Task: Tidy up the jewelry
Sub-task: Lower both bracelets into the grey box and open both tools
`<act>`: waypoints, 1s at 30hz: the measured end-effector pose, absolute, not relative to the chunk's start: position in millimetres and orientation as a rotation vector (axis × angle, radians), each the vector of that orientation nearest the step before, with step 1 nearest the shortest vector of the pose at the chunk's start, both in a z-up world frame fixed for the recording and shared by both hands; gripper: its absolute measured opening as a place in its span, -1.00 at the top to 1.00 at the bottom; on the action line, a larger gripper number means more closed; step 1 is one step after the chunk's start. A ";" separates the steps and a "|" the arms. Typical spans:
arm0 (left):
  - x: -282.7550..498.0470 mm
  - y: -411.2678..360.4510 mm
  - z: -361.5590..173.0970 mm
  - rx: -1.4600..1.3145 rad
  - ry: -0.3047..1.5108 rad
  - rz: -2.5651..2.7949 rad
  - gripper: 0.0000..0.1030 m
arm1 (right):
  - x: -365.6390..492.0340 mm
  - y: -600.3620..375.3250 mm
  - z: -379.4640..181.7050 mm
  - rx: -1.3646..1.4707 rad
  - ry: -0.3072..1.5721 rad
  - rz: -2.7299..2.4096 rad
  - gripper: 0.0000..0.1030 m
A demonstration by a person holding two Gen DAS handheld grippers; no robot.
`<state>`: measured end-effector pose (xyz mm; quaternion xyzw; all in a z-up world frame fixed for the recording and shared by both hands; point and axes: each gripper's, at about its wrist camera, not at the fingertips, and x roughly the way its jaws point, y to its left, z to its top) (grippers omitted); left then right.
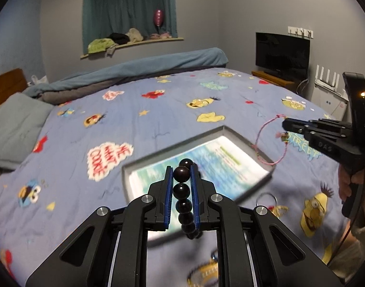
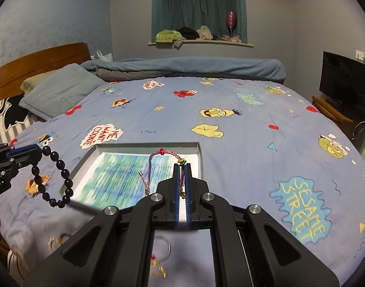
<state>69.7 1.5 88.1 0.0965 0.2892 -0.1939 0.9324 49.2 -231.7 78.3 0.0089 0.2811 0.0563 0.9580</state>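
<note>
A bed (image 2: 230, 129) with a blue cartoon-print cover fills a grey-walled bedroom; rolled blankets (image 2: 182, 68) line its far edge, pillows (image 2: 60, 91) sit by the headboard on the left, and a TV (image 2: 347, 83) stands past the right edge. Most of the cover is bare and flat, with wide room on all sides of a shallow open box (image 2: 146, 147) lying near the front. Its raised rim frames a printed sheet inside.

The left tongs (image 1: 181, 167) are drawn narrow on a dark bead bracelet (image 1: 181, 174), which hangs in a loop above the box's left edge in the right view (image 2: 62, 174). The right tongs (image 2: 182, 165) are nearly closed on a pink braided cord (image 2: 156, 157), its loop dangling over the box's right rim in the left view (image 1: 266, 141).

A thin ring (image 2: 164, 246) and a gold chain (image 2: 158, 267) lie blurred on the cover in front of the box.
</note>
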 end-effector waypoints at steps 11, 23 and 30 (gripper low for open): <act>177.7 -16.4 29.7 0.205 0.726 -0.333 0.70 | 147.4 -222.4 25.6 0.065 0.697 0.062 0.93; 223.8 11.5 -17.8 0.165 0.870 -0.210 0.70 | 195.9 -210.9 -6.3 0.022 0.832 0.017 0.93; 228.5 7.9 -30.5 0.178 0.899 -0.209 0.40 | 197.7 -201.4 -16.3 -0.002 0.863 0.041 0.73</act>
